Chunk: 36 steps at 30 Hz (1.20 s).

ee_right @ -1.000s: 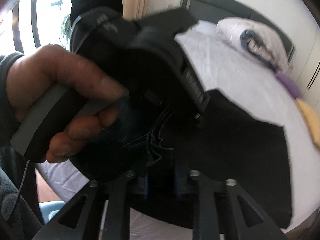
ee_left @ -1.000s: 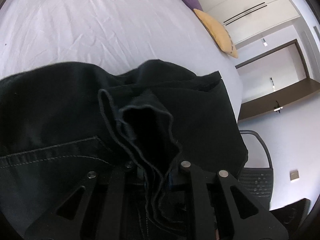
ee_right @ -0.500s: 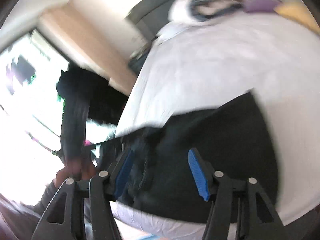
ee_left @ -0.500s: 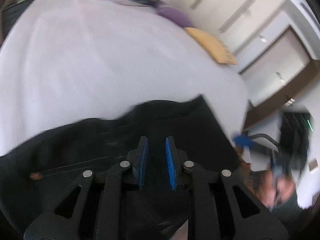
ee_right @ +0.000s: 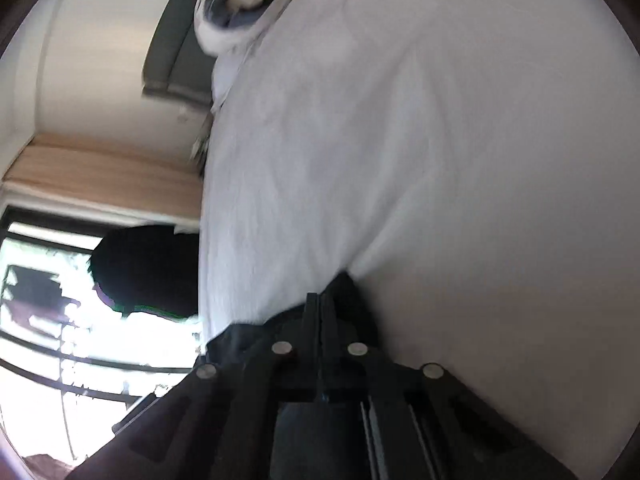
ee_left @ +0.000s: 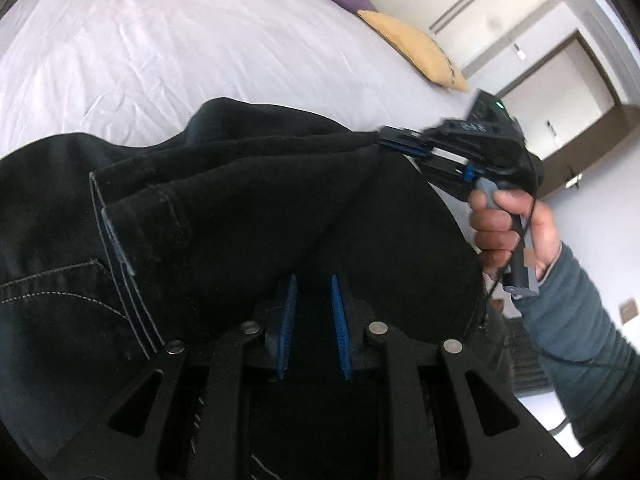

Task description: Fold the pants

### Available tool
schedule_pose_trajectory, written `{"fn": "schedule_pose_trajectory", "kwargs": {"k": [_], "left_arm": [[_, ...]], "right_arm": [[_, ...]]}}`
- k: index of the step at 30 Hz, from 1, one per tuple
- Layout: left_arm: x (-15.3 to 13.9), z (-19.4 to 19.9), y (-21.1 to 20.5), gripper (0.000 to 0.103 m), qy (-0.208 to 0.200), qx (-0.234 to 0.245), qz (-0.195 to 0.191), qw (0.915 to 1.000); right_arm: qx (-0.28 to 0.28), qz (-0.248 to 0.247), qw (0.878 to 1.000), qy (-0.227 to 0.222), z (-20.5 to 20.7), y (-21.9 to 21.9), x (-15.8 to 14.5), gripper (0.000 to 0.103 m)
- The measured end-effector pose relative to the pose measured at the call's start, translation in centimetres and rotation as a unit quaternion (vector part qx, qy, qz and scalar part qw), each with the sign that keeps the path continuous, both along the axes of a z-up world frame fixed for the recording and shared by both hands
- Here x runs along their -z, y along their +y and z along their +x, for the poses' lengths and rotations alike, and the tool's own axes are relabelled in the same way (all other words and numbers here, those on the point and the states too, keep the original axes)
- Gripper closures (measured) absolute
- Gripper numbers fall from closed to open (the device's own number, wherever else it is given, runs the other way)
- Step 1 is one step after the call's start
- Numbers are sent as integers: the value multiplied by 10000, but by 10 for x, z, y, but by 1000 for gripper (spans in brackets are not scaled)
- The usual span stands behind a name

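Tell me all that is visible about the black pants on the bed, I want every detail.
The black pants look like denim, with pale stitching along a pocket seam and layered hem edges at the left of the left wrist view. They lie partly folded and rumpled on the white bed sheet. The right gripper, jaws having just closed, pinches their far corner. The left gripper hangs above the cloth, its jaws slightly apart and gripping nothing.
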<state>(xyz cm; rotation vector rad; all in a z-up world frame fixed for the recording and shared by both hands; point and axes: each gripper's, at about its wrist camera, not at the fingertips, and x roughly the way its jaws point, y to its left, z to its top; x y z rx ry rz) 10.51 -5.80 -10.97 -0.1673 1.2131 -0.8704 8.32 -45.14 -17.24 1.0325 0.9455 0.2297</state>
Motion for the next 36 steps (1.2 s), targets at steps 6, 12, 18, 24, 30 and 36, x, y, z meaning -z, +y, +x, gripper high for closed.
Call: {"fn": "schedule_pose_trajectory", "kwargs": {"k": [6,12,18,24,30,36], "left_arm": [[3,2,26,85,-66,-41,-11,10000],[-1,-9,37,85,-124,-46,19,9999],[0,-16,49,85,-159,-97,-76,9998],[3,-24,55,85,-175,-116,-209,9996],[5,-30,68,85,-92,-252,-276,9993],[-35,-63,122,74,-147,-847,-372,9956]], "right_arm": [[-1071,199,9925,-552,-40,34,-35,43],[-919,484,9945,-117,-91,28,-3,63],[-846,395,9940,-562,-132,23,-45,49],[-1429,216,9884,-472,-120,59,-38,28],[-993,265,9947,76,-153,31,-13,57],[-1198,367,9843,-1246,-135,49,-90,16]]}}
